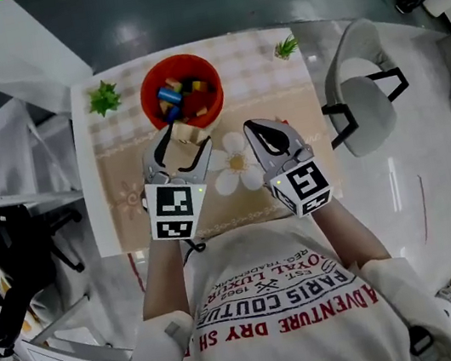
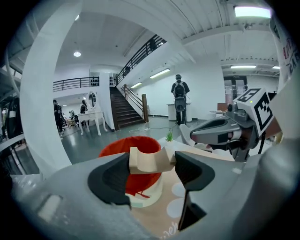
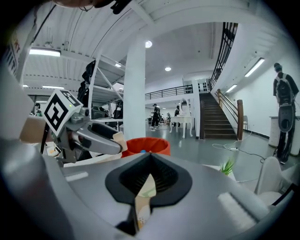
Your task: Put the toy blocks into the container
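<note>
A red container [image 1: 180, 91] stands at the back of the table with several coloured blocks [image 1: 174, 96] inside. My left gripper [image 1: 180, 138] hangs just in front of it, shut on a beige arch-shaped block [image 1: 188, 132]. In the left gripper view the arch block [image 2: 147, 161] sits between both pads, with the red container [image 2: 112, 149] right behind it. My right gripper [image 1: 257, 132] hovers beside the left one over the mat, its jaws shut with nothing between them [image 3: 149, 176].
Two small green plants [image 1: 104, 97] [image 1: 286, 47] stand at the table's back corners. A flower-print mat [image 1: 237, 165] covers the table. A white chair [image 1: 363, 95] stands to the right of the table, shelving to the left.
</note>
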`<state>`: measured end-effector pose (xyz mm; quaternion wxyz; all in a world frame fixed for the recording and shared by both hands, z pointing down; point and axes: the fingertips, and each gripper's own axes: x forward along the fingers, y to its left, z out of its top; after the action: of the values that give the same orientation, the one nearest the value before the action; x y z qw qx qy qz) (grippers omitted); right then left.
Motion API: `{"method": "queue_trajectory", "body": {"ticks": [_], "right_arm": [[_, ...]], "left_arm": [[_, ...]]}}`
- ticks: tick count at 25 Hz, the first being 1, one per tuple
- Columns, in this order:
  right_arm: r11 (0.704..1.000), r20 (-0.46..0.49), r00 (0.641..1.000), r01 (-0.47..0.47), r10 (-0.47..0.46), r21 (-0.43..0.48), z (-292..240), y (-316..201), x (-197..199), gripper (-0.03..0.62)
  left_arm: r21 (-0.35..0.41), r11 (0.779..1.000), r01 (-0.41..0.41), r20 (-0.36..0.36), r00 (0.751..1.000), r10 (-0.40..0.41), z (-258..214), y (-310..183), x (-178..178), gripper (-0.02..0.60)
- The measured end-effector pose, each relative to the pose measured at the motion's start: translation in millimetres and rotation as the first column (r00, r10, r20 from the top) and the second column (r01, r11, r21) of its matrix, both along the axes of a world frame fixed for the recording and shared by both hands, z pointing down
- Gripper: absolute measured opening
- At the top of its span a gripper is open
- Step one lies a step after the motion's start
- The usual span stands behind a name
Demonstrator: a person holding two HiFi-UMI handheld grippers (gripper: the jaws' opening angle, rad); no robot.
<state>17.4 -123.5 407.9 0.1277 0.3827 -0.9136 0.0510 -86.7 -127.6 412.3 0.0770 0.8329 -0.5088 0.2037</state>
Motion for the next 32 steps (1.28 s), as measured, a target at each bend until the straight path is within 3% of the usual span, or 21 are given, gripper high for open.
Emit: {"method": "queue_trajectory", "body": {"ticks": [9, 20, 26, 32], "right_arm": [[0.998, -0.019, 0.998, -0.066, 0.066, -0.005, 1.9, -21.5, 6.9, 0.002], [0.994, -0.034, 0.994, -0.108, 0.108, -0.017, 6.6, -34.1, 5.4, 0.002], [0.991, -0.042, 0.99, -0.132, 0.131, -0.014, 7.7, -28.4, 10.4, 0.002], [0.983, -0.036, 0.983, -0.182, 0.182, 0.003, 3.4, -17.3, 28.5, 0.002]], "left_arm": [[-0.012, 1.0, -0.011, 0.01, 1.0, 0.011, 2.1, -54.1, -13.1, 0.312], [-0.071, 0.997, -0.01, -0.002, 1.0, 0.009, 27.6, -72.2, -19.8, 0.313], [-0.048, 0.998, 0.028, -0.005, 1.0, -0.028, 26.0, -73.4, -20.1, 0.341], [-0.002, 1.0, -0.013, -0.036, 0.999, 0.013, 7.2, -64.3, -2.4, 0.362]]}}
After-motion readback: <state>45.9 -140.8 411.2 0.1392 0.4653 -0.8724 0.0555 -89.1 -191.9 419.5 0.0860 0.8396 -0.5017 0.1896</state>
